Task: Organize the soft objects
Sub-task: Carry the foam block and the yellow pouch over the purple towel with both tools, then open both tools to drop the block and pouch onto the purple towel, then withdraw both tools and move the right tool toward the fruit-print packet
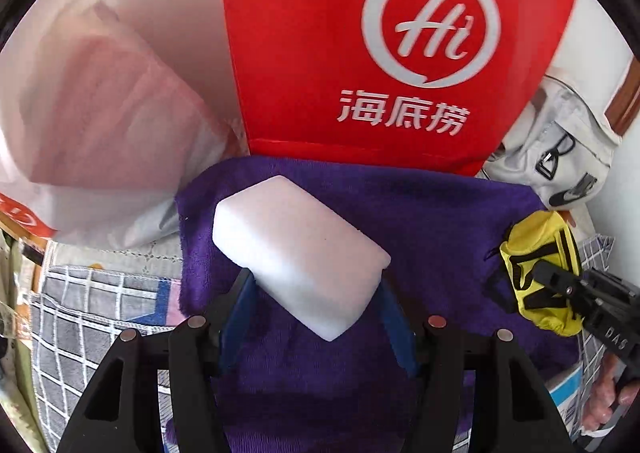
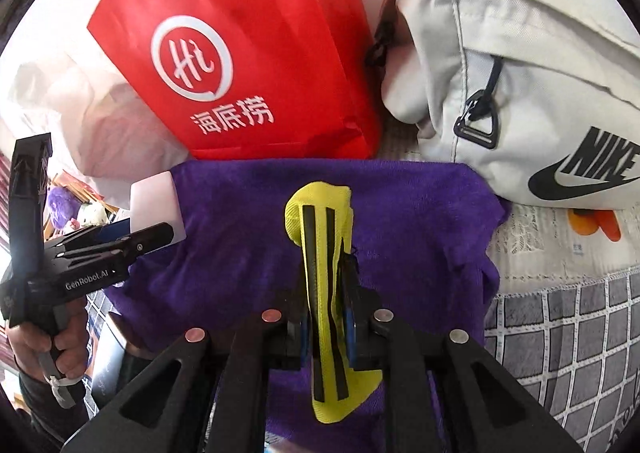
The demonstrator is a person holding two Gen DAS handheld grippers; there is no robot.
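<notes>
The left gripper [image 1: 316, 285] points forward over a purple towel [image 1: 420, 221], its blue-padded fingers [image 1: 240, 309] parted wide enough to take a white foam block [image 1: 300, 253], which they clamp by its near end. The block sits tilted across the jaws, its far end reaching out over the left part of the towel. Seen from the right wrist camera, this gripper [image 2: 156, 229] comes in from the left edge, lying roughly level, with a bare hand [image 2: 48, 345] wrapped round its handle below.

The right gripper [image 2: 326, 317] is closed narrowly on a yellow sock with black stripes [image 2: 320, 245]. The sock stands between the jaws, its toe end poking out beyond the fingertips over the middle of the towel and its other end hanging nearer the camera. From the left wrist camera the right gripper [image 1: 556, 281] enters from the lower right, angled up and to the left, the sock [image 1: 536, 253] bunched at its tip over the towel's right edge.

Beyond the towel stands a red paper bag [image 2: 248, 53] with a white logo. A grey Nike bag [image 2: 520, 93] lies to its right, and a translucent white plastic bag [image 1: 100, 113] to its left. A grey checked cloth [image 2: 560, 333] lies under the towel.
</notes>
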